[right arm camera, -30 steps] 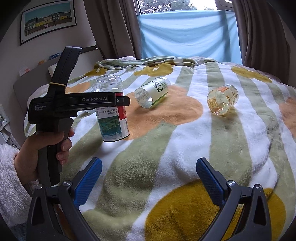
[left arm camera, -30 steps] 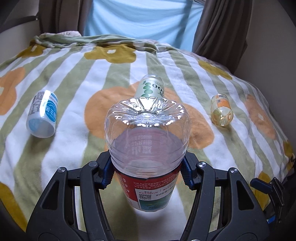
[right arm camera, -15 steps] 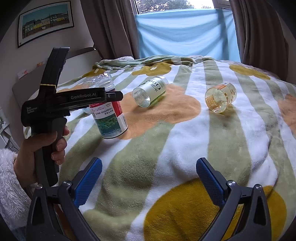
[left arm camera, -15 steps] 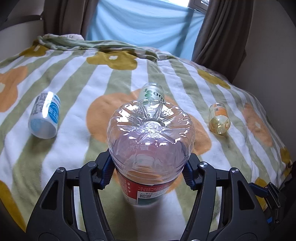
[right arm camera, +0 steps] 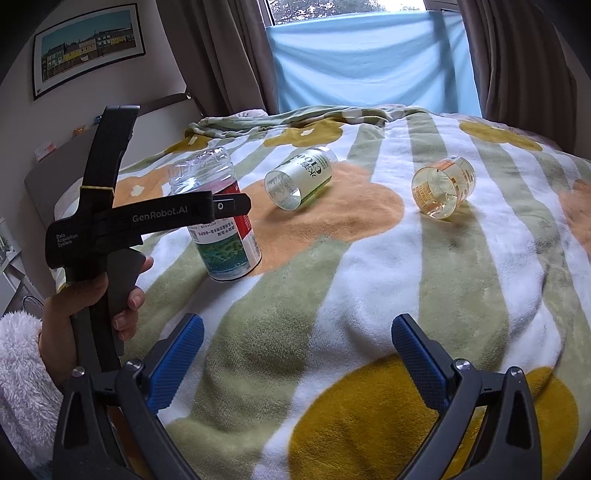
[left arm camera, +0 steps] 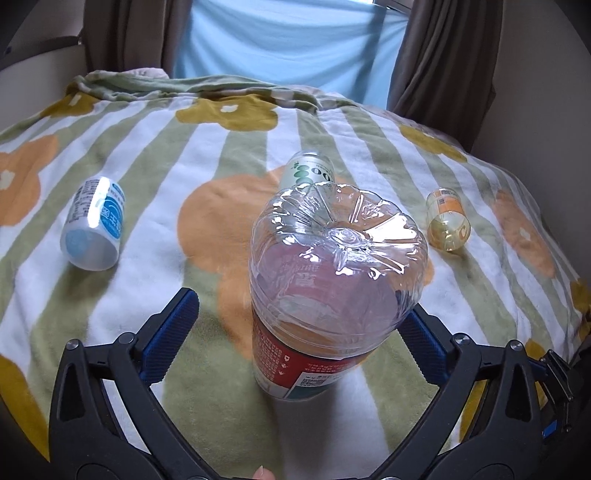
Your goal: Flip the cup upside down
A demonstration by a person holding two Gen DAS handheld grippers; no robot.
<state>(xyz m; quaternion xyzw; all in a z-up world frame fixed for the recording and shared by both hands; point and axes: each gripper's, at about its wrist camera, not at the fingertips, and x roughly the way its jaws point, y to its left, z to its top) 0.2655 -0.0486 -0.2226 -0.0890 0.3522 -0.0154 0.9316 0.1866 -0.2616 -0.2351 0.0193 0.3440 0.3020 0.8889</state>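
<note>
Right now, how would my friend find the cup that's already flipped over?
Look at the striped blanket with big flowers. On its orange flower, nearest the left gripper, stands the clear cup with a red label. It alone stands upside down; the green cup, the orange cup and the blue cup lie on their sides.

This is a bedroom in a home. A bed fills the near scene under a fleecy striped blanket point(right arm camera: 369, 295) with flowers, brown curtains point(right arm camera: 229, 55) flank a far window point(right arm camera: 332, 7), and a framed picture point(right arm camera: 86, 46) hangs far left.
</note>
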